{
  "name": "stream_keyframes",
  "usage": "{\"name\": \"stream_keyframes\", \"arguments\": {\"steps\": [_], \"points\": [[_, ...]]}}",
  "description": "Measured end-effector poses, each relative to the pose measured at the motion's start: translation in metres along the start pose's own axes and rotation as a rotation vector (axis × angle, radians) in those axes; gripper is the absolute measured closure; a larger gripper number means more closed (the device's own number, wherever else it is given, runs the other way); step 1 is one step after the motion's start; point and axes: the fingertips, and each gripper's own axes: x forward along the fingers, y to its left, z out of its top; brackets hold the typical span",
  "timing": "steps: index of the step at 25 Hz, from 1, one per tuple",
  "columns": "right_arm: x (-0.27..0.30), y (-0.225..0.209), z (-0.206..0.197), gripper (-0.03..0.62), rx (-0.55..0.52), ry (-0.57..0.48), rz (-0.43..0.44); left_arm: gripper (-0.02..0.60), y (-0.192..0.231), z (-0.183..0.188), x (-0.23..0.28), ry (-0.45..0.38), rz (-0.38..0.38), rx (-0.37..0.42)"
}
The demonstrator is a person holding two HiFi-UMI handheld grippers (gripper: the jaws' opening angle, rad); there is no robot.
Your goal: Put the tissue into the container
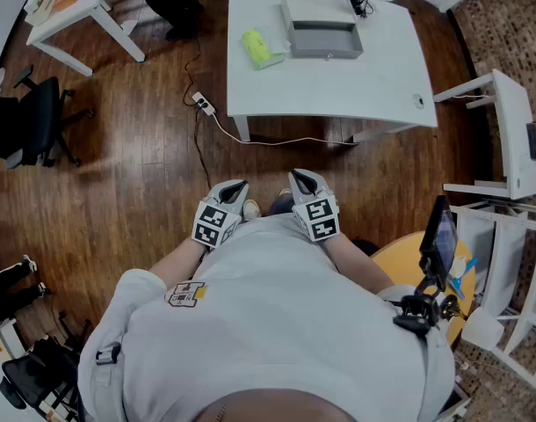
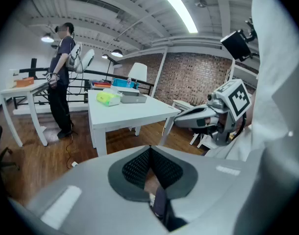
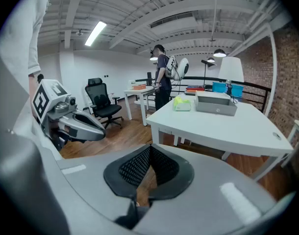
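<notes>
Clearly the whole question is distance: both grippers are held close against the person's chest, and the tissue [image 1: 261, 48] lies well apart from them, straight ahead on the white tabletop [image 1: 338, 90] across a stretch of wood floor [image 1: 145, 165]. The left gripper [image 1: 235, 188] has its jaws pressed together with nothing between them, and the right gripper [image 1: 300, 179] likewise has its jaws together and empty. In the head view the tissue, a yellow-green pack, sits toward the left part of the tabletop with its long axis running roughly away from the person, slanted a little so that its near end swings toward the container [image 1: 321, 26]. That grey container stands just to the right of the pack, with its near left corner close by the pack's near end. Whether the two touch cannot be told. Sideways, the tissue falls between the two grippers, somewhat closer to the left one's line, while the container lies more in front of the right one. So the left gripper looks marginally the nearer for the pick. Either one would first have to be carried forward to the tabletop, part its jaws, and come across the pack's short width.
</notes>
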Motion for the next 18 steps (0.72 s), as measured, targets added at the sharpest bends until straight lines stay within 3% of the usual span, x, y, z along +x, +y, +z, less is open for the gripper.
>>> {"name": "stream_keyframes", "arguments": {"steps": [3,7,16,18], "points": [[0.006,-0.007,0.014,0.594,-0.045,-0.011,-0.004,0.581,0.001,0.009,0.002,-0.016,0.008,0.02],[0.042,-0.042,0.039,0.594,-0.073,-0.022,-0.006,0.581,0.032,0.035,0.033,-0.023,0.045,0.009],[0.135,-0.144,0.116,0.591,-0.101,-0.037,0.038,0.581,0.114,0.124,0.106,-0.025,0.217,-0.038],[0.156,-0.162,0.127,0.541,-0.104,-0.016,0.068,0.581,0.127,0.144,0.124,-0.023,0.251,-0.044]]}}
